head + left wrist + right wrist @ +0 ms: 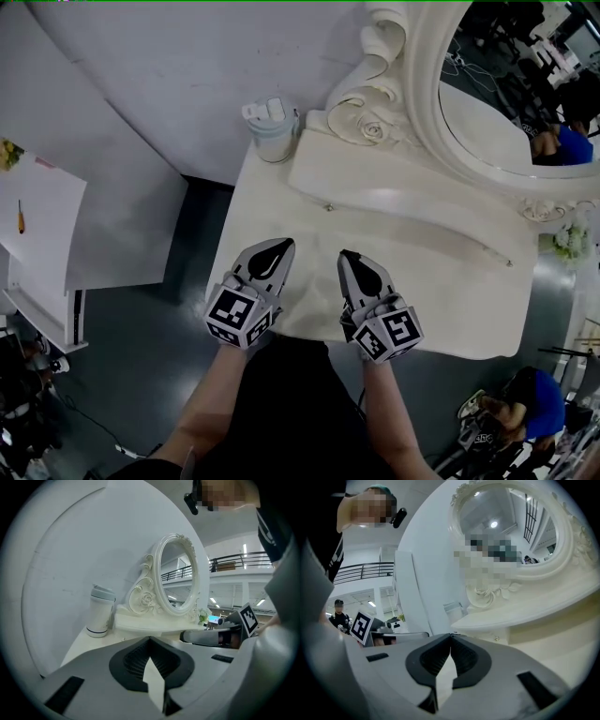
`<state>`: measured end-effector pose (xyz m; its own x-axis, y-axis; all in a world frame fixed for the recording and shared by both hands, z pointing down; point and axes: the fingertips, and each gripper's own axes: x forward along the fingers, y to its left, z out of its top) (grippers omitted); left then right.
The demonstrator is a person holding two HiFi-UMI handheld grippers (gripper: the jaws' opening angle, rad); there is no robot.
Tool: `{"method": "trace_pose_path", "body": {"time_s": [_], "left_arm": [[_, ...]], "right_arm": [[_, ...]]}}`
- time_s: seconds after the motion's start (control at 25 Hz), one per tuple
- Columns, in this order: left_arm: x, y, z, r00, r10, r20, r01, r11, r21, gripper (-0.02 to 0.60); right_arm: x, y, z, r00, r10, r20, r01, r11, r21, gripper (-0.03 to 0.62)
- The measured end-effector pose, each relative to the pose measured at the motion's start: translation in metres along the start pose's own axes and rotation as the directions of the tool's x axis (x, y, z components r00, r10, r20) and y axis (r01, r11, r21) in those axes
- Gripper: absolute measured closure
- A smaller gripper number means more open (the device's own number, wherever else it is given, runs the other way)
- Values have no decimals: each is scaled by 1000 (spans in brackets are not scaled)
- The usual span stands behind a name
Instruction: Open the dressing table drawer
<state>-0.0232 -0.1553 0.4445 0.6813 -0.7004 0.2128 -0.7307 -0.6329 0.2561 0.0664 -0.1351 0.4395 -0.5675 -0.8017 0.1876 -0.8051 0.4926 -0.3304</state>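
From the head view, the left gripper (280,244) and right gripper (349,256) hung side by side over the table's (441,314) near edge. Both had jaws together and held nothing. Only the gripper views faced the drawer (534,631), with its knob (497,639), under the mirror (506,531), apart from both tips.

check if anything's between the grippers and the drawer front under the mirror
Nothing visible does. Only bare tabletop lies between the left gripper, the right gripper and the drawer front. The tumbler stands at the left rear corner, off that path.
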Motion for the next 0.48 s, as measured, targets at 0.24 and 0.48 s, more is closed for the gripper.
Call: {"method": "trace_pose_path", "body": {"time_s": [0.24, 0.48], "left_arm": [[15, 6, -9, 1000, -4, -16, 4, 1000, -1, 568], [25, 16, -13, 1000, 2, -19, -2, 1000, -7, 568]], "right_arm": [[22, -14, -9, 999, -16, -28, 17, 1000, 13, 588], [40, -26, -16, 998, -28, -50, 29, 1000, 9, 588]]}}
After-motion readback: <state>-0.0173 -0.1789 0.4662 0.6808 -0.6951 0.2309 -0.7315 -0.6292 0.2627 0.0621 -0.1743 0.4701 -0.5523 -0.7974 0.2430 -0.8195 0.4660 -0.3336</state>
